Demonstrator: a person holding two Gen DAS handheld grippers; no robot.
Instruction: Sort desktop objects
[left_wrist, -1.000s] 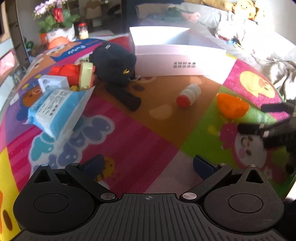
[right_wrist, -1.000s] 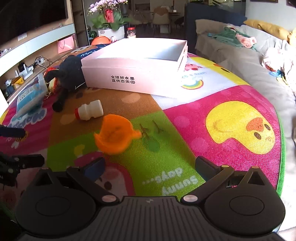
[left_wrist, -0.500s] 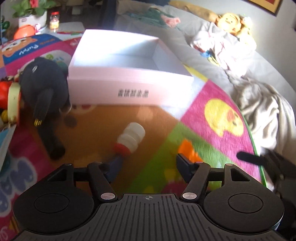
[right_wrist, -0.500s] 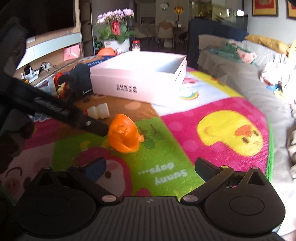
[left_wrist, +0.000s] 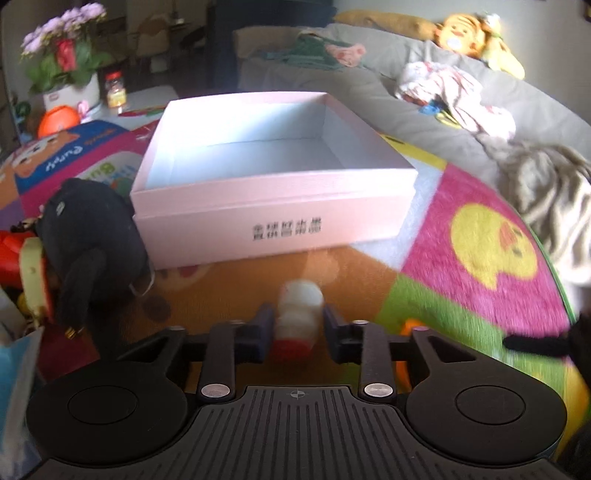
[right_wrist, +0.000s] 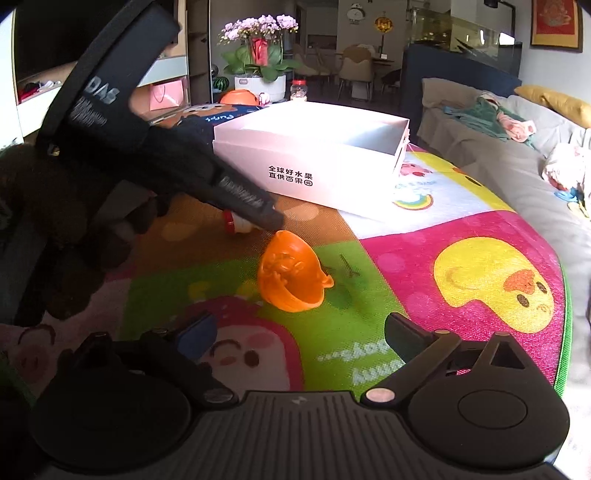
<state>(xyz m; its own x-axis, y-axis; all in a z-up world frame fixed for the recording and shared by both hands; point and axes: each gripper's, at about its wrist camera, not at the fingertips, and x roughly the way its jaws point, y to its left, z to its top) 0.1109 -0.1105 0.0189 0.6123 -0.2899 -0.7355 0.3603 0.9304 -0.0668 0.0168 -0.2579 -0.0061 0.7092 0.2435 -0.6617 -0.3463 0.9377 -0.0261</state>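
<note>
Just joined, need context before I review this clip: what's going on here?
A person is tidying toys off a colourful play mat with a handheld tool in each hand. The left tool has just closed on a small white bottle with a red cap lying on the mat in front of the empty pink box. The right tool is open, with nothing between its fingers, and points at an orange toy on the mat. Nothing is in the box yet.

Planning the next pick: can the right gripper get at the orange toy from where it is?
Probably yes. The orange toy lies on the mat just ahead of the open right gripper, nothing between them. The left gripper, shut on the small bottle, sits just behind the toy, so approach carefully.
</note>
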